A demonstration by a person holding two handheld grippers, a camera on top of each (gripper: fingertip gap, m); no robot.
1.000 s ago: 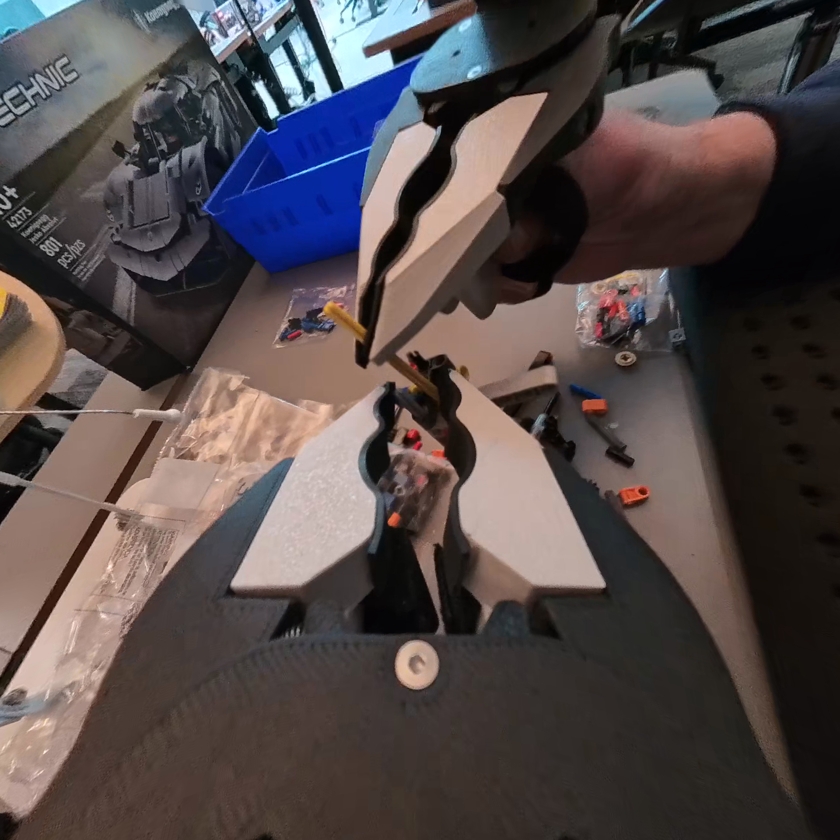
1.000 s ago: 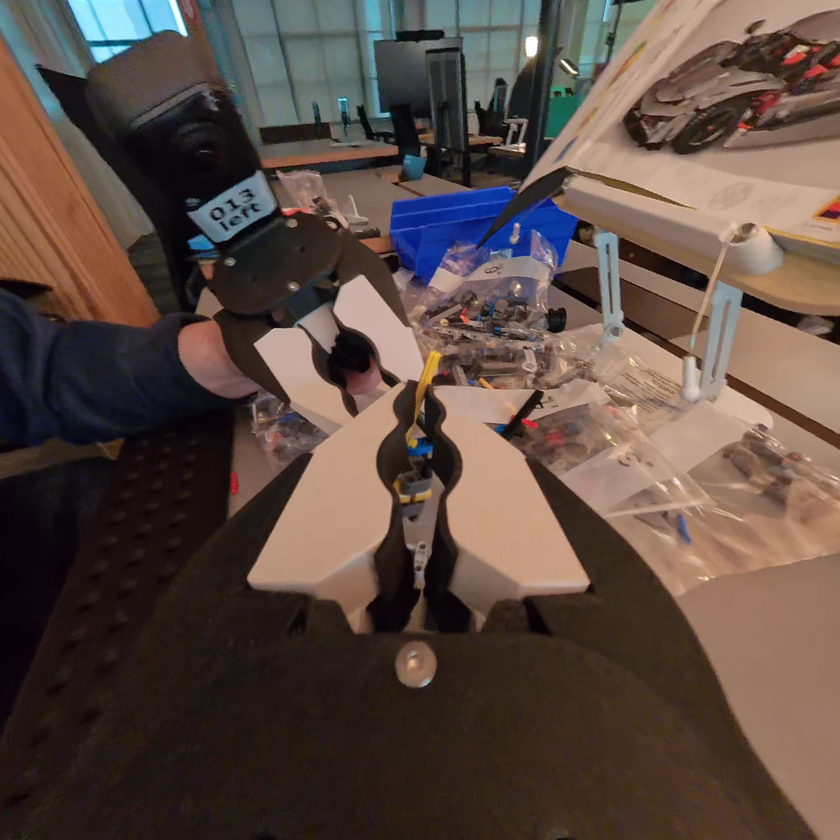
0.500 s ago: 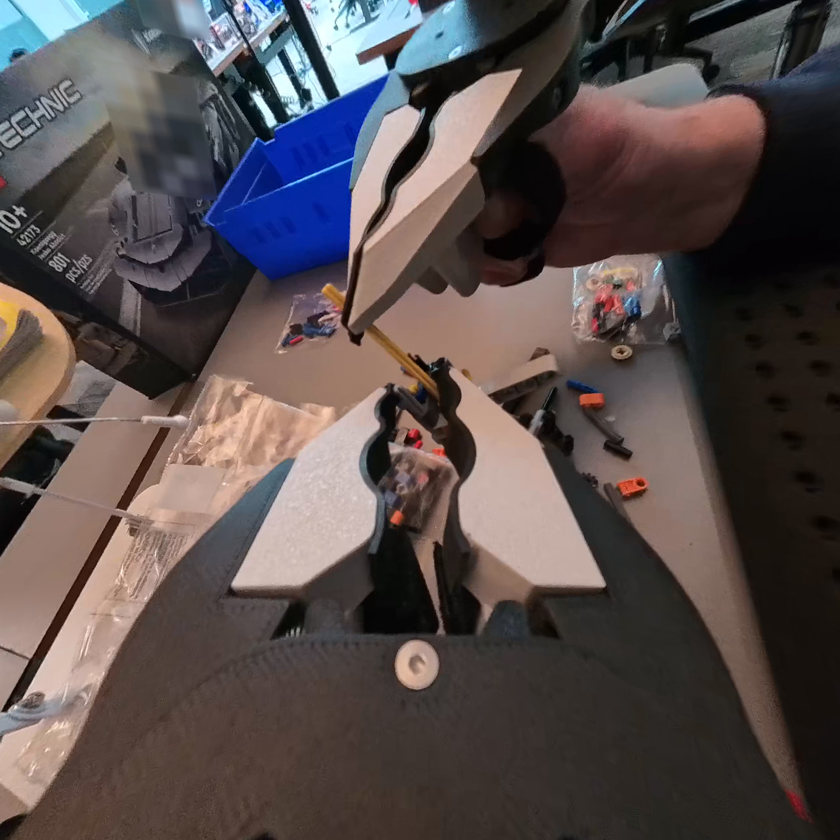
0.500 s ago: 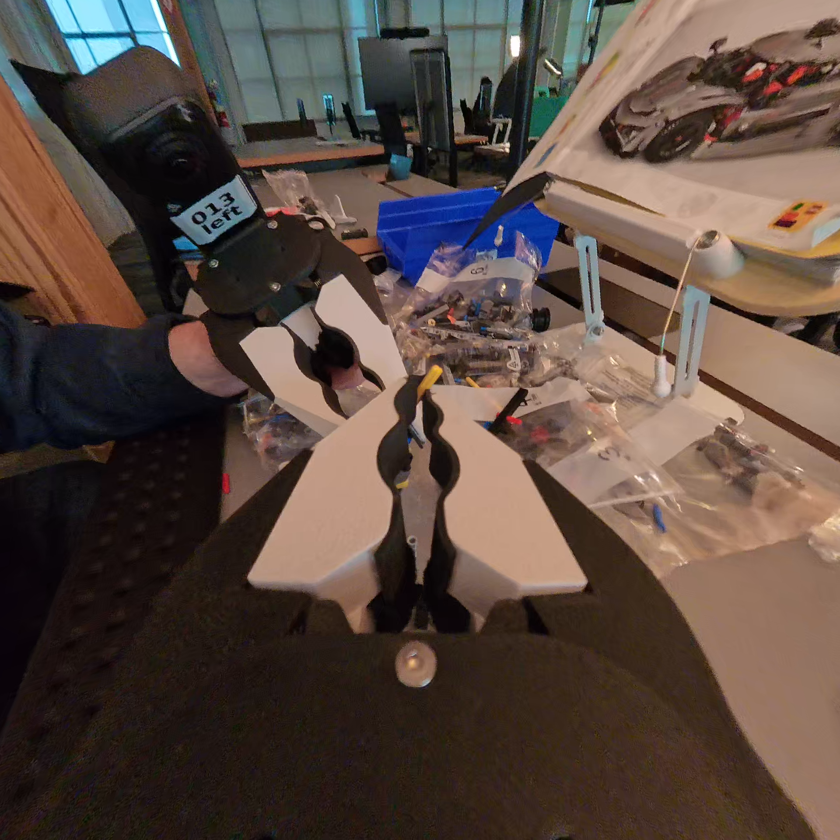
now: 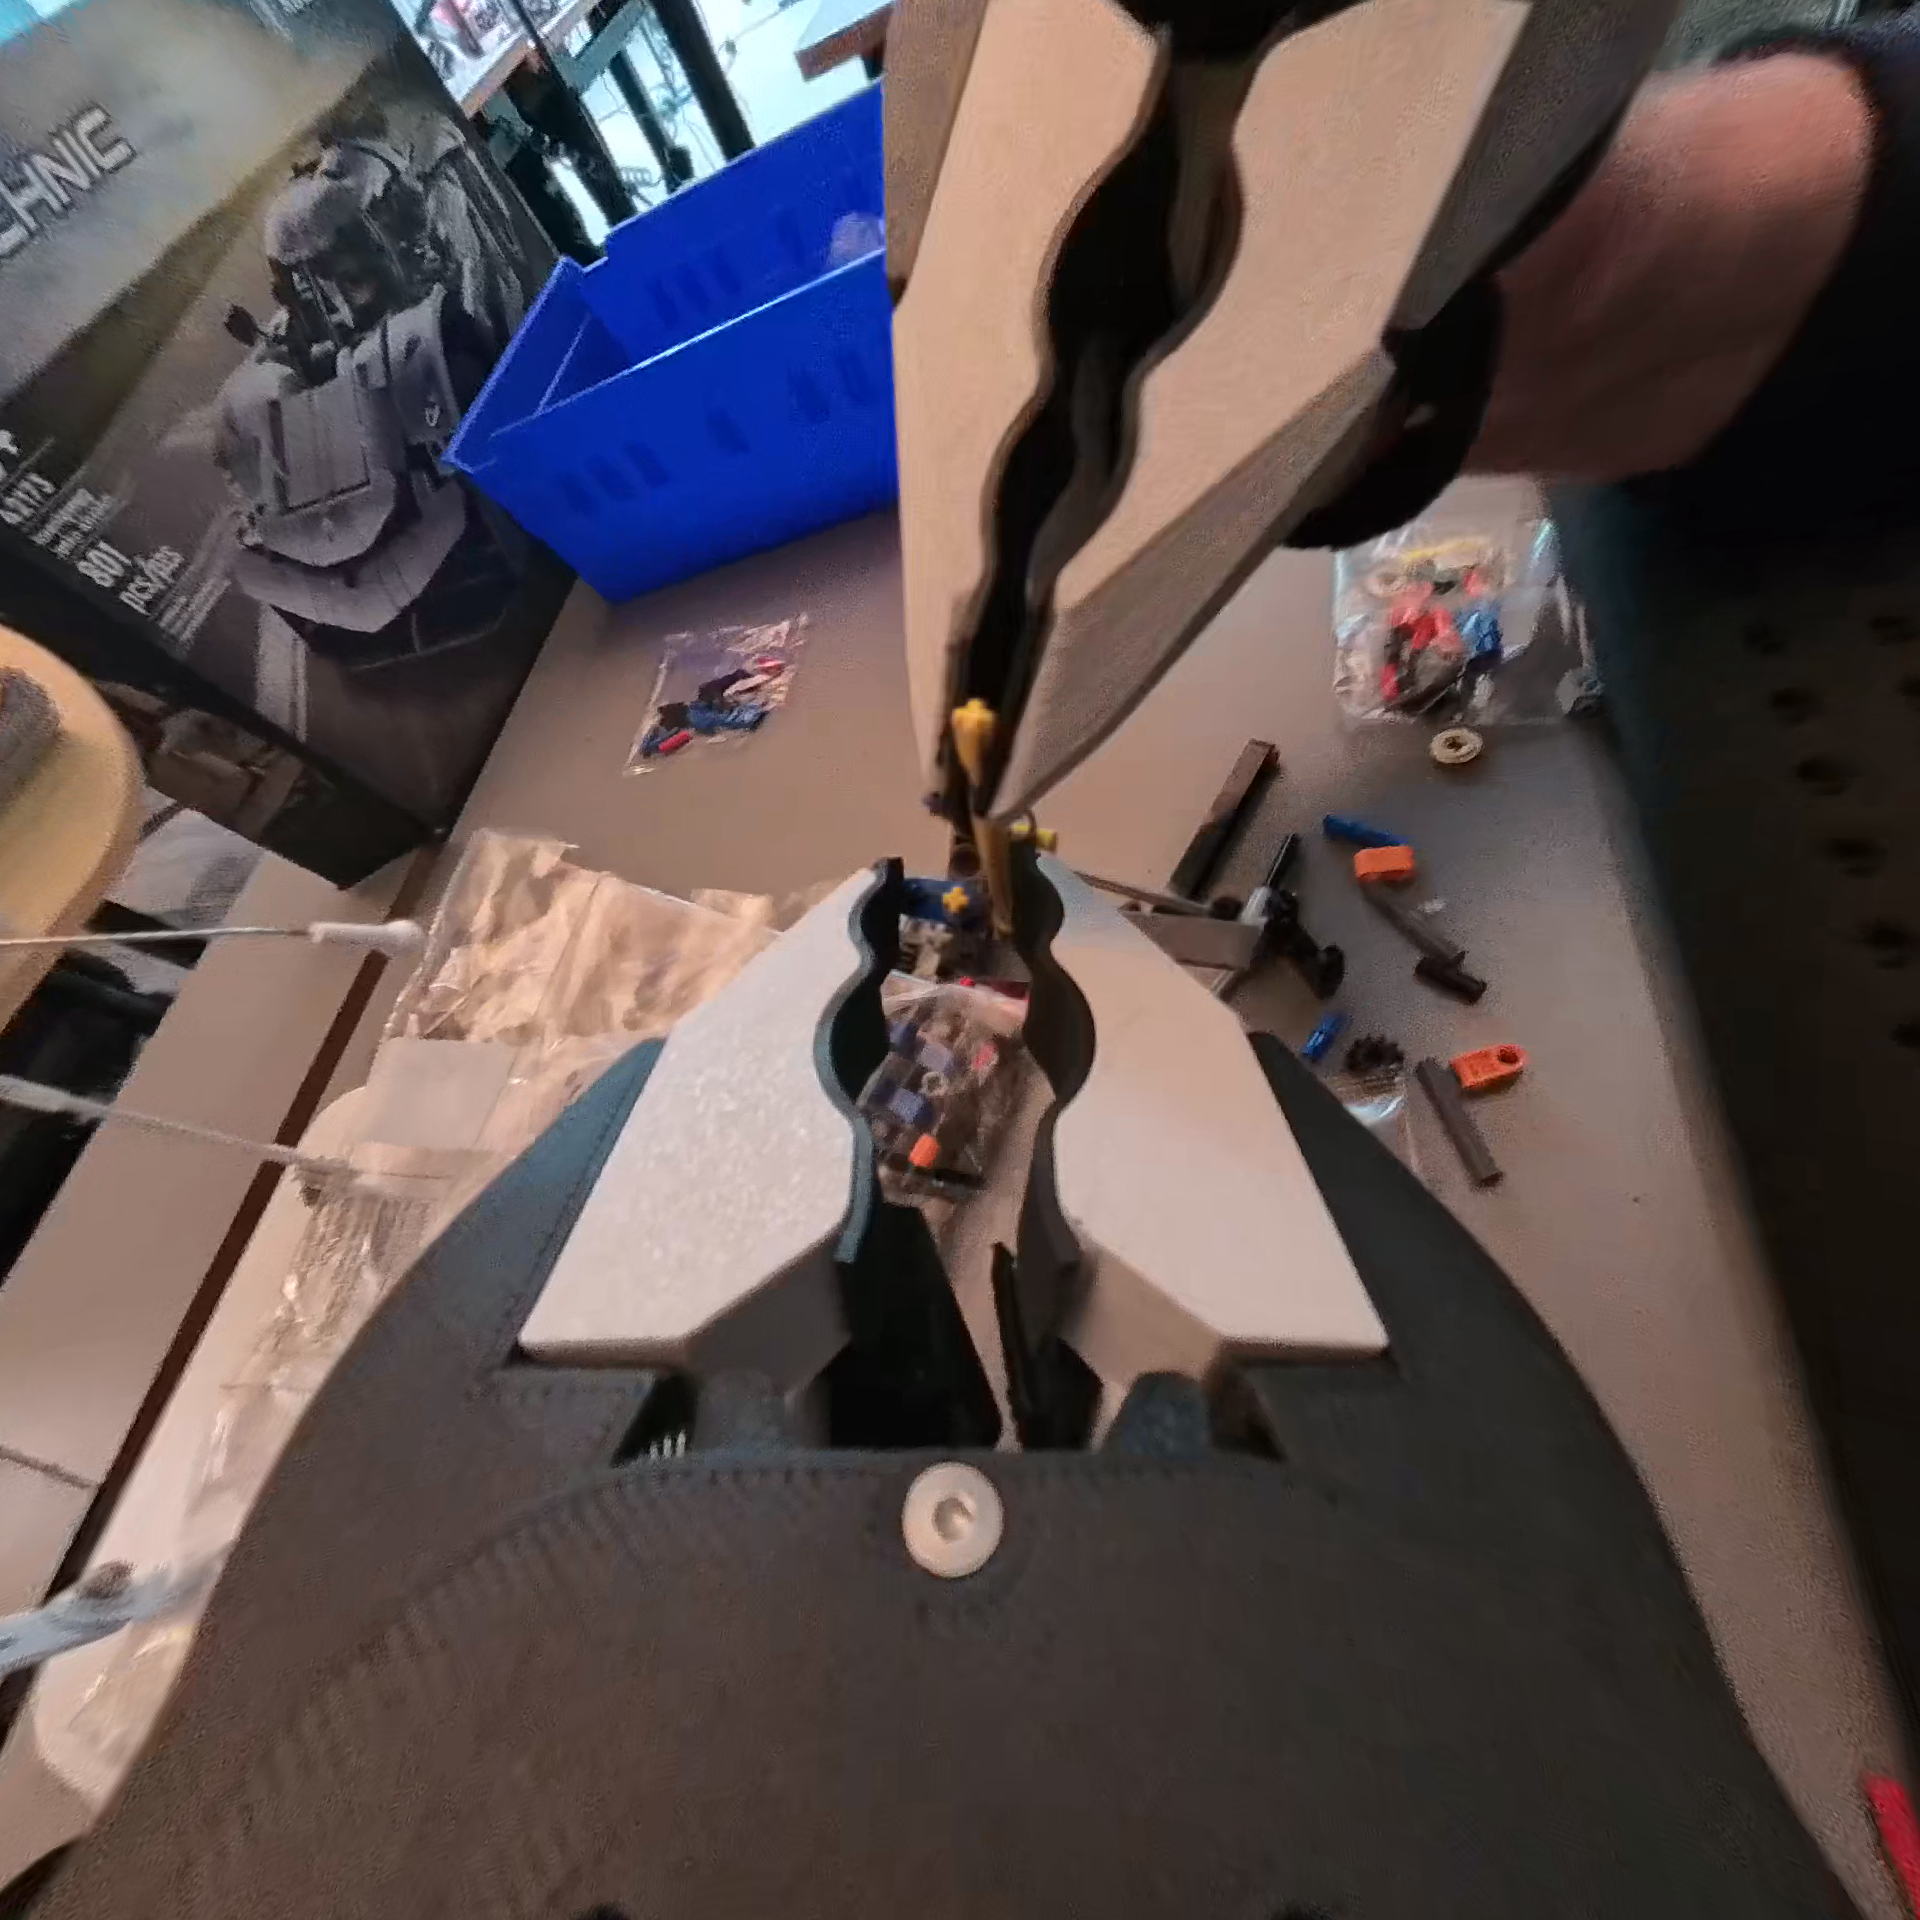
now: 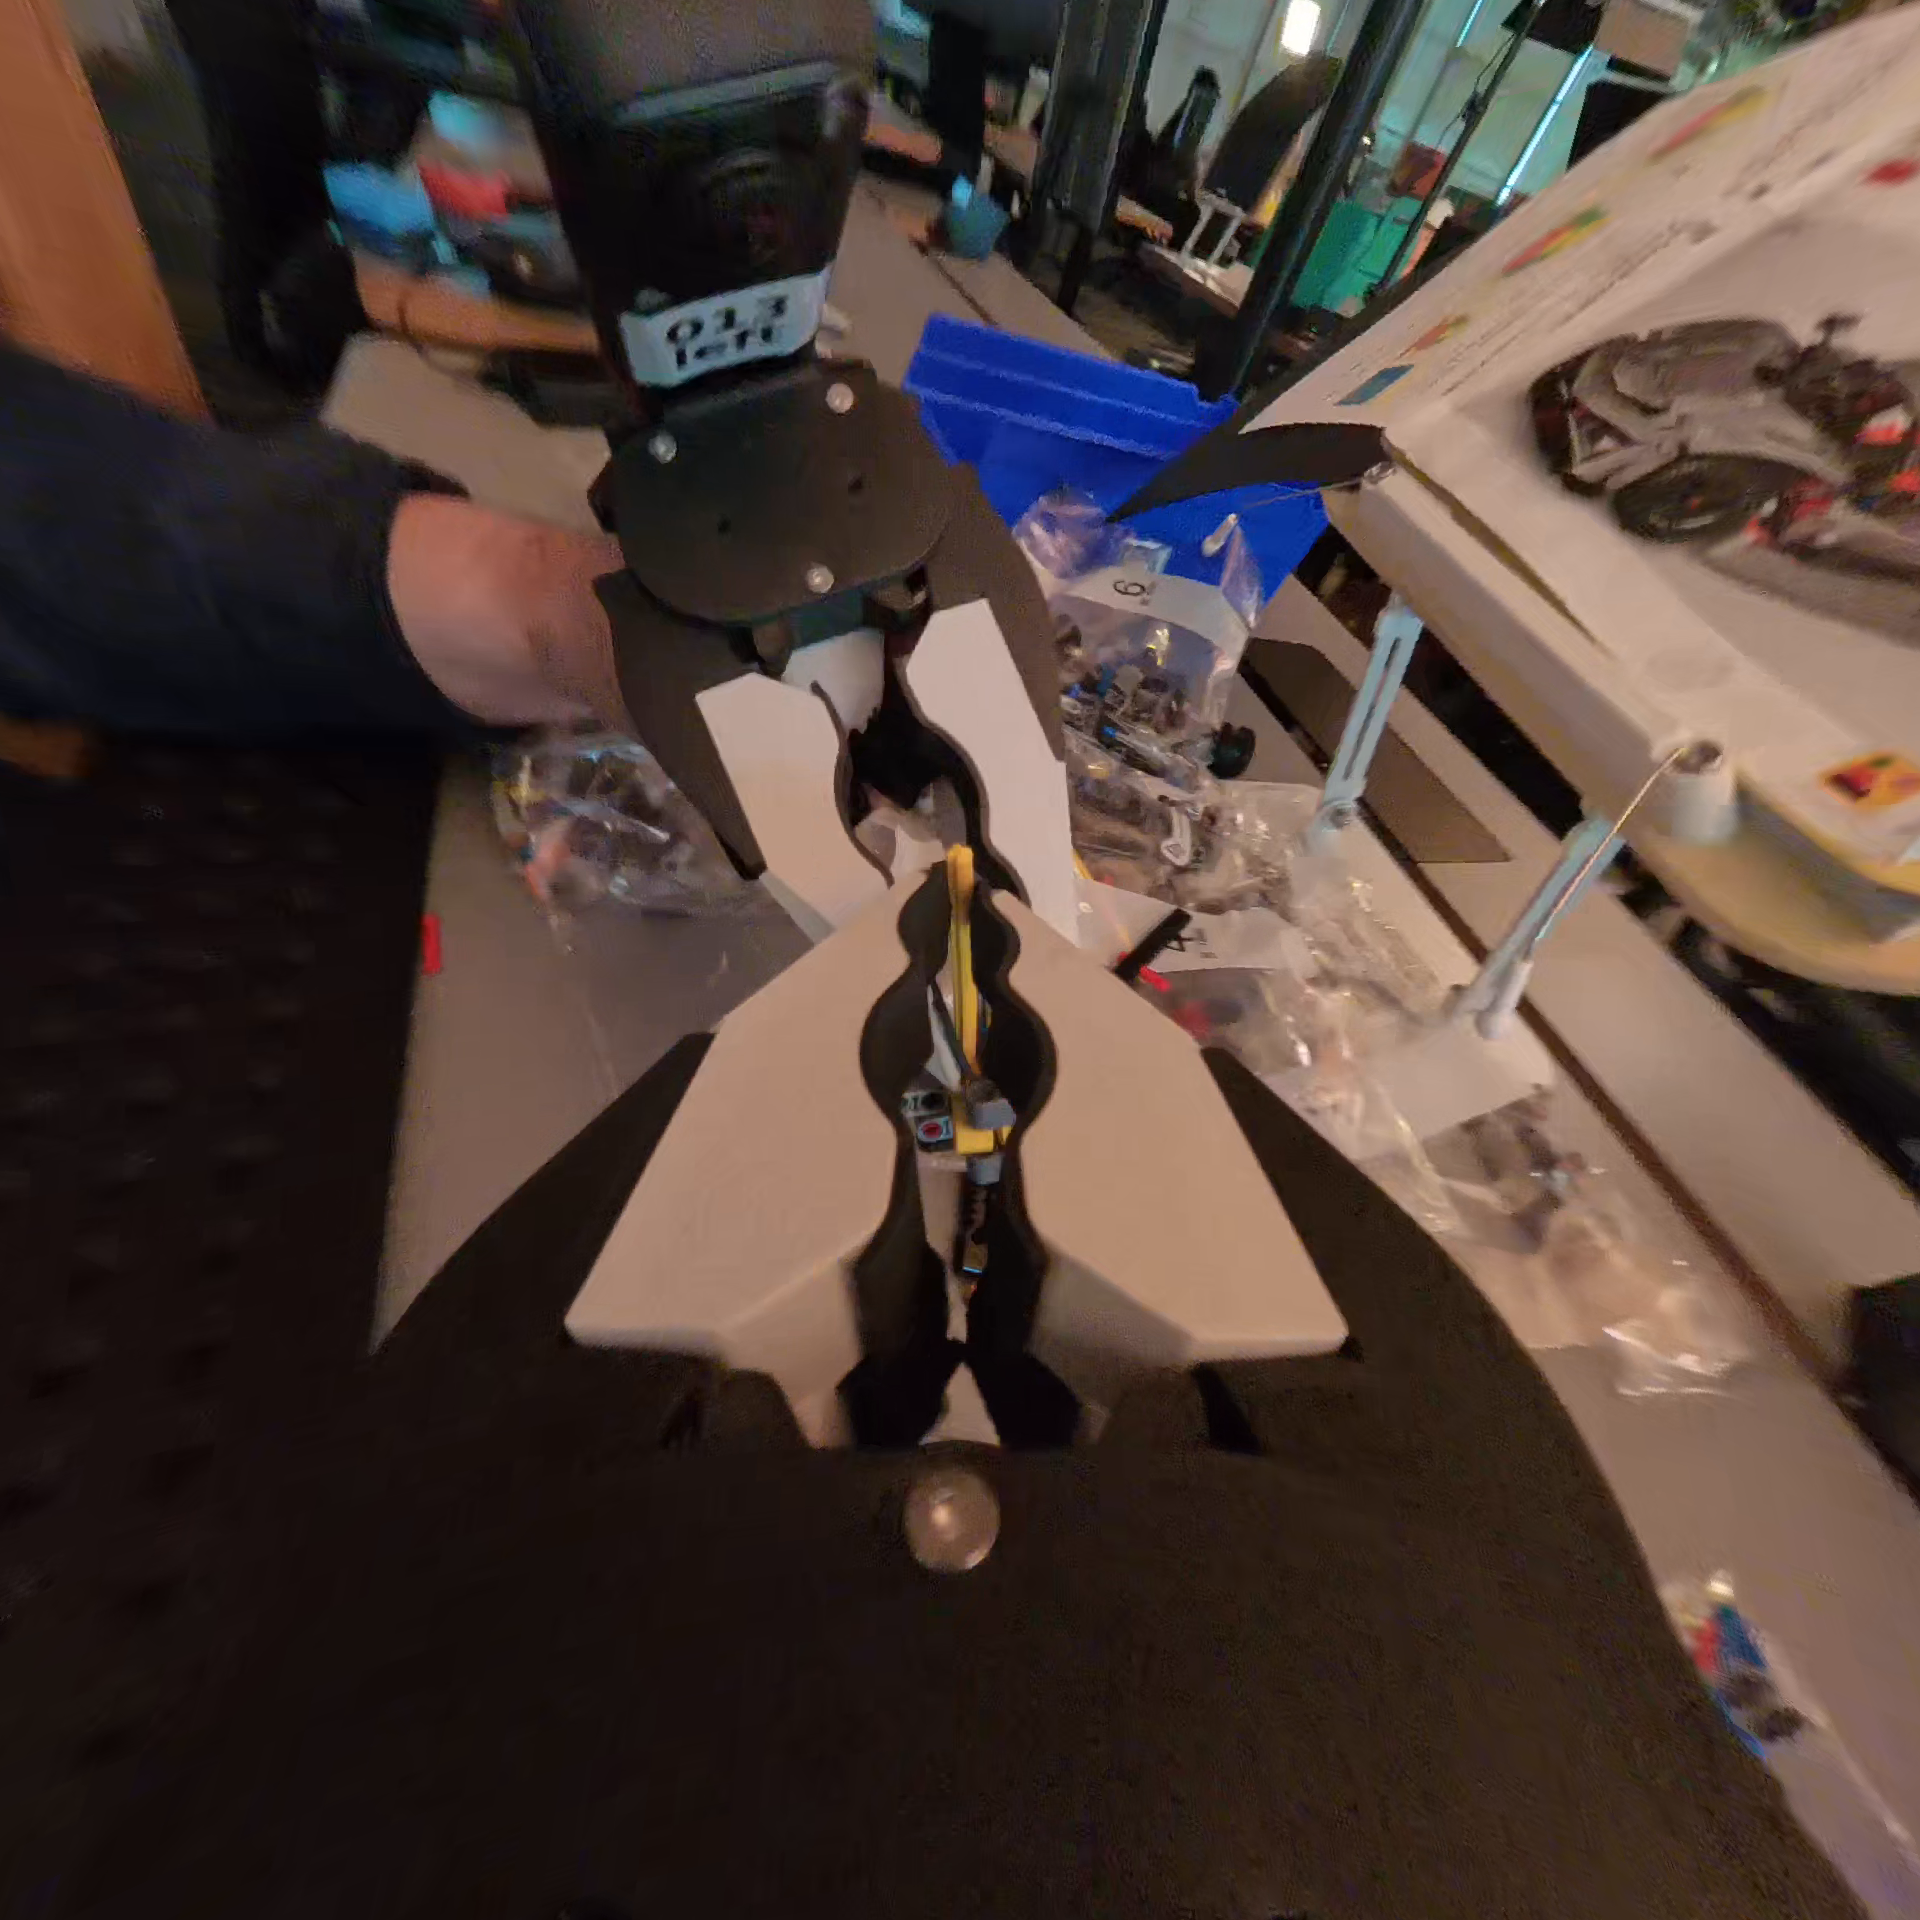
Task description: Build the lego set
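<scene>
1. Above the grey table (image 5: 1621, 1226), the two grippers meet tip to tip, the right gripper (image 5: 971, 800) coming down from above in the left wrist view.
2. Right gripper's fingers (image 6: 1132, 1122) stand narrow and pinch a long yellow rod (image 6: 962, 966), which runs up between them and pokes out past the tips.
3. Farther back in that gap sits a small built-up piece (image 6: 971, 1127) of grey, yellow and blue parts; whether the rod joins it I cannot tell.
4. Left gripper (image 5: 951, 883) has its fingers part open, the rod passing just beside its right tip; contact is unclear.
5. Loose parts lie on the table to the right: two orange pieces (image 5: 1384, 862), black bars (image 5: 1455, 1132), and a clear bag of parts (image 5: 1449, 634).
6. A blue bin (image 5: 686, 416) and the set's dark box (image 5: 260, 416) stand at the back left.
7. An open instruction book (image 6: 1662, 416) rests on a stand at the right.
</scene>
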